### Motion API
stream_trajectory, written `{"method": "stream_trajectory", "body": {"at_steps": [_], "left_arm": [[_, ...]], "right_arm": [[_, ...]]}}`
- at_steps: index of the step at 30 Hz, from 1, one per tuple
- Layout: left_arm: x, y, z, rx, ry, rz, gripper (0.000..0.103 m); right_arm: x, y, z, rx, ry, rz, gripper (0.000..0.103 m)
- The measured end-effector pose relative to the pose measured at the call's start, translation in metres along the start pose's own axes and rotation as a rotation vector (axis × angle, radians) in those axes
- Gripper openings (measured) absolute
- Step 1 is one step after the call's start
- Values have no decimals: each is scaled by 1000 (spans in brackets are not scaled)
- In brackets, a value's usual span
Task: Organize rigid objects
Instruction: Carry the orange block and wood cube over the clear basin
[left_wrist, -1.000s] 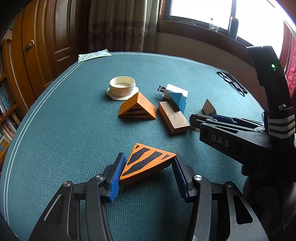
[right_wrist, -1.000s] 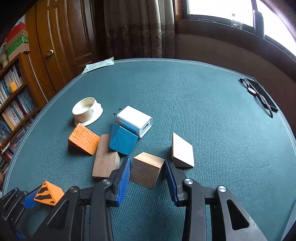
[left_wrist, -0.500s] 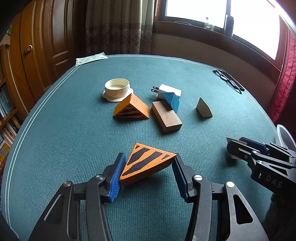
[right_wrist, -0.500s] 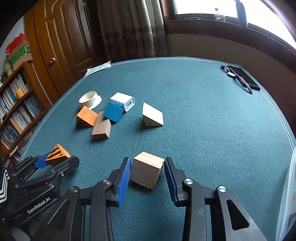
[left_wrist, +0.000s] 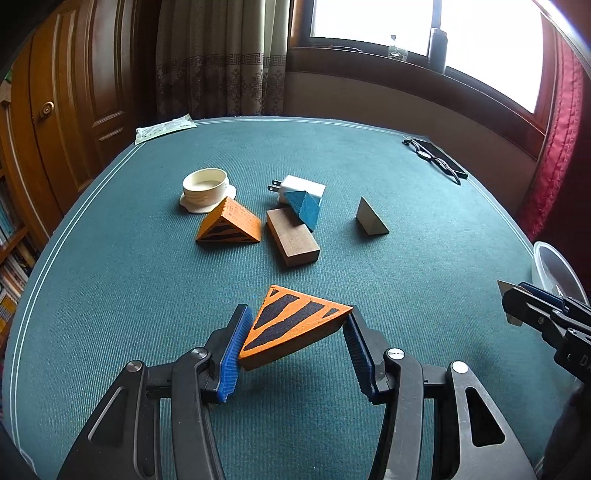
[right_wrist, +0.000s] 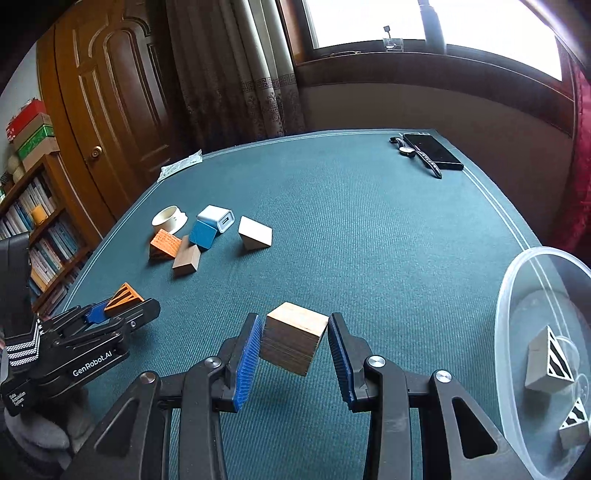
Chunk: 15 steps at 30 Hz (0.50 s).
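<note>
table (right_wrist: 369, 229): green cloth | clear tub (right_wrist: 517, 295): at right edge, two striped blocks inside | left gripper (left_wrist: 295, 347): jaws closed on orange striped wedge (left_wrist: 291, 325), lifted off the cloth | right gripper (right_wrist: 295, 347): jaws clamped on wooden cube (right_wrist: 295, 339), raised beside tub | remaining blocks, charger (left_wrist: 301, 186), white cup (left_wrist: 205, 184): clustered mid-table

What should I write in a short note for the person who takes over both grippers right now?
Left gripper: shut on the striped orange wedge, lifted.
Right gripper: shut on the wooden cube, near the clear tub.
Done: two black-and-white striped blocks lie in the tub.
Left on the table: second orange wedge, brown block, blue block, charger, pale wedge, white cup.
</note>
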<state>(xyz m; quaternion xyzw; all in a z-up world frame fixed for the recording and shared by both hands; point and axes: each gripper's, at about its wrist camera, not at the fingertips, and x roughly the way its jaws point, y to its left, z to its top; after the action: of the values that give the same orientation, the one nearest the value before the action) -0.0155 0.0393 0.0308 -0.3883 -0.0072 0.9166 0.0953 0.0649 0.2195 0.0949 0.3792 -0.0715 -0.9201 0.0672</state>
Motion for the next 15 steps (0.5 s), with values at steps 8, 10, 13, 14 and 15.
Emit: {"method": "stream_trajectory", "body": {"at_steps": [8,10,13,14,15], "left_arm": [[-6,-28,6,50,-10,-26,52],[-8,-36,8,66,-14,-34,52],[-11,-51,10,93,-20,-46,52],[-12,-55,11,103,-22,-51,52],[-13,-60,11,113,-23,-55,52]], "right_arm": [[-34,-41,-11,74,-43,-54,39],[-38,-47,-13,84,-48,-63,39],[-51,-64,-17,119,-67,-89,39],[-55,-70,-18,131,-74,-97,39],[-59,-76,-20,144,-81,-105,39]]}}
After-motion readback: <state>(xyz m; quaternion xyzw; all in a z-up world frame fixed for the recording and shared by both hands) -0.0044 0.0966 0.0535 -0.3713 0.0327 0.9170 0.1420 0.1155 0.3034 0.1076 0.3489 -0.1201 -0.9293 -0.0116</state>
